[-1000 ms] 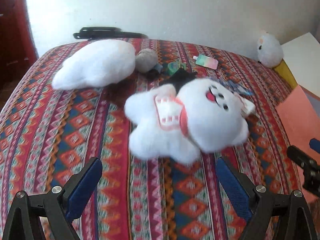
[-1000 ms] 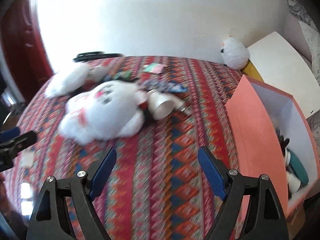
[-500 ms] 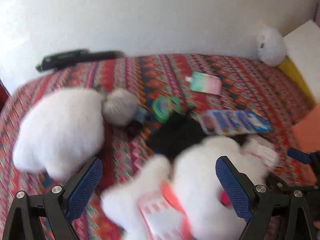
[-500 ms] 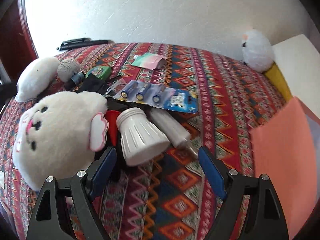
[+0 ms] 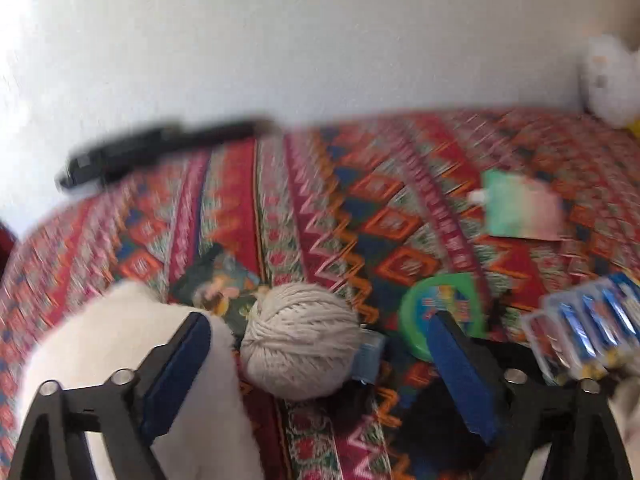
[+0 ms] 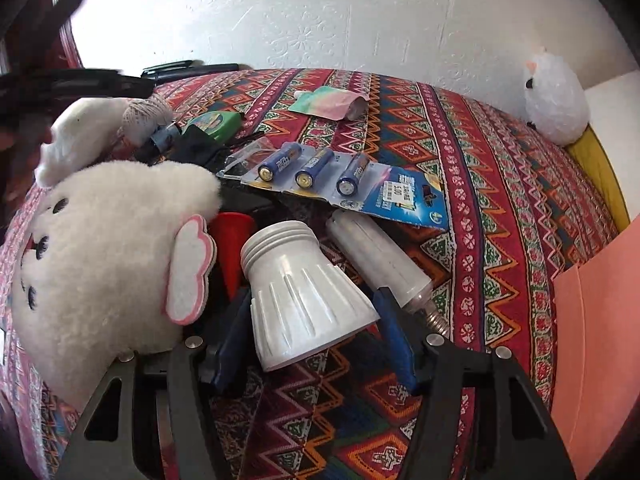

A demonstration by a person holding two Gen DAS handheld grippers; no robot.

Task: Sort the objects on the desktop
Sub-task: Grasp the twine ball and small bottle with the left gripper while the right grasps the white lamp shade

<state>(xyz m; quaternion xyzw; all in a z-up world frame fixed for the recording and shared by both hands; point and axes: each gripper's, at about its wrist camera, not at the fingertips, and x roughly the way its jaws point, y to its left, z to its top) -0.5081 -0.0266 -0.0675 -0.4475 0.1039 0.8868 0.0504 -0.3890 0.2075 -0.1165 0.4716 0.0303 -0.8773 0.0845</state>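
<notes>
We note right claw (image 6: 316, 312) bracketing white lamp housing (image 6: 298, 292), apparently gripping for sorting; left claw (image 5: 320, 364) spread, straddling yarn ball (image 5: 300, 340).

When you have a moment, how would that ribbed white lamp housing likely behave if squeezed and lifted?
The white lamp housing looks like rigid, hollow plastic, so probably light. Its tapered cone could slip from the right gripper. Lying on its side, it may roll in an arc.

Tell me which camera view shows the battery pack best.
The right wrist view: the battery pack lies whole and sharp, three blue cells visible under the blister. The left wrist view catches only part of it, blurred at the right edge.
</notes>
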